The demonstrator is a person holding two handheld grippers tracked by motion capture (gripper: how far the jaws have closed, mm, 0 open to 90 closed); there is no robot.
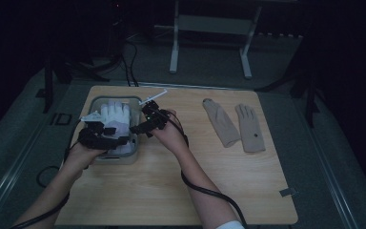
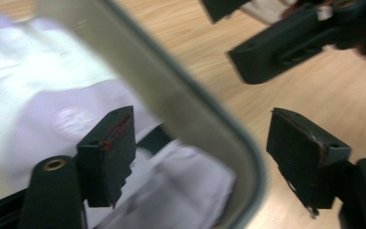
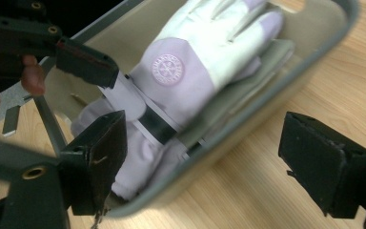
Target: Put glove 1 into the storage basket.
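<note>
Now both grippers stand open and empty over a white and lilac fabric glove point(image 3: 190, 71) lying in a shallow grey plastic tray point(image 1: 134, 155).

Soft and light by the look of it, the glove would likely fold and sag when lifted, so the banded cuff or a pinch of the palm fabric seems the surest hold. It lies flat, fingers toward the far rim, with a round pale badge on its back and a dark strap at the wrist. The left gripper point(image 2: 200, 157) has its jaws wide apart astride the tray's rim, gripping nothing; the right gripper point(image 3: 202, 162) likewise gapes wide, pressing on nothing.
</note>
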